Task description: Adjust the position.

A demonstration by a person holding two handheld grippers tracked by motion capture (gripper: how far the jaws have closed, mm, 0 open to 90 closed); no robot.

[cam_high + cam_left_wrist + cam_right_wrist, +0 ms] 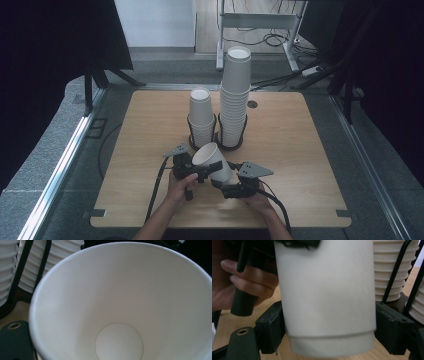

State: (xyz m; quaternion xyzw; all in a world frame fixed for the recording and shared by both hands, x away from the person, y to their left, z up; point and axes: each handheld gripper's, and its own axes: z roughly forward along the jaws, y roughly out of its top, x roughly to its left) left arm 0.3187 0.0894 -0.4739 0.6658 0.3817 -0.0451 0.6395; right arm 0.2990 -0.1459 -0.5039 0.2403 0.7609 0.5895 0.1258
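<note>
A single white paper cup hangs tilted over the near middle of the desk, its mouth turned up and to the left, its base down and to the right, between the two hand-held grippers. The left hand-held gripper sits at the cup's rim; in its own view the open mouth and round bottom disc of the cup loom right in front of the camera, and it appears to be clenched on the rim wall, though the pads themselves are hidden. The right hand-held gripper brackets the lower body of the cup, a black pad close against each side; whether they press or merely flank it I cannot tell for sure, and the grip looks slack. Just beyond, two black wire holders carry nested cups: a short stack on the left and a tall stack on the right. The cup is likely very light, thin-walled and easily crushed, with smooth sides that may slip, so the stiffer rolled rim or the base ring seems the safest place to take hold, with gentle pressure.
</note>
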